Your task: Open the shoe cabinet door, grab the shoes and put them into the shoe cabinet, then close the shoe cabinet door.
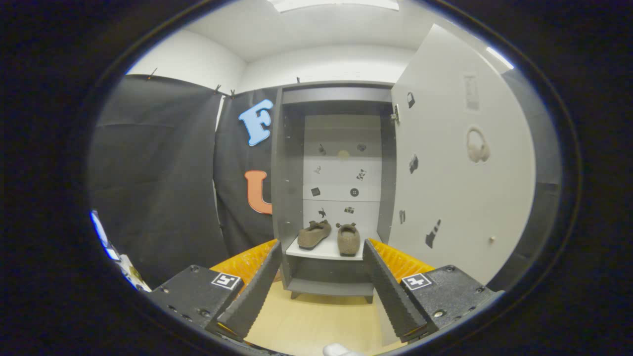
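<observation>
The grey shoe cabinet (292,163) stands open straight ahead. Its door (460,183) is swung out to the right, its pale inner face dotted with small stickers. Two brown fuzzy shoes sit side by side on the white shelf (316,252) inside: the left shoe (314,234) angled, the right shoe (348,239) with its heel toward me. My gripper (321,249) is held back from the cabinet, its fingers (257,291) spread wide with nothing between them. The shoes lie beyond the fingertips, framed in the gap.
A black cloth wall (158,173) hangs left of the cabinet. Light wooden floor (316,316) runs from me to the cabinet's base. A lower compartment (329,277) sits under the shoe shelf. The cabinet's back panel (341,173) carries small stickers.
</observation>
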`<action>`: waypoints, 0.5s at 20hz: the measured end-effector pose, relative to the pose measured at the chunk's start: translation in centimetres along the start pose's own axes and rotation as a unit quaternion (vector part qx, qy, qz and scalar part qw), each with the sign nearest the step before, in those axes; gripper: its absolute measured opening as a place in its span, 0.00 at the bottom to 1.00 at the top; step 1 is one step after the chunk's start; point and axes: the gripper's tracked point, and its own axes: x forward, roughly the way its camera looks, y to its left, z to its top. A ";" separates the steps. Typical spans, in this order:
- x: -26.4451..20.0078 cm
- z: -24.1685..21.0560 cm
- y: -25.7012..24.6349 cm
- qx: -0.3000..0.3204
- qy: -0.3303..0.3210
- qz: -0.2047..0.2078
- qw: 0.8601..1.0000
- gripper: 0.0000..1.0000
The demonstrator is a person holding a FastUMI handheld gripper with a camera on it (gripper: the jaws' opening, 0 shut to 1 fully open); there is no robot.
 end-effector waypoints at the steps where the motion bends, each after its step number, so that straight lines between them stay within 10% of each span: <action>1: -1.6 -0.1 -0.5 0.001 0.002 0.002 1.000 1.00; 10: -12.2 -1.2 -13.0 0.007 -0.001 -0.068 0.998 1.00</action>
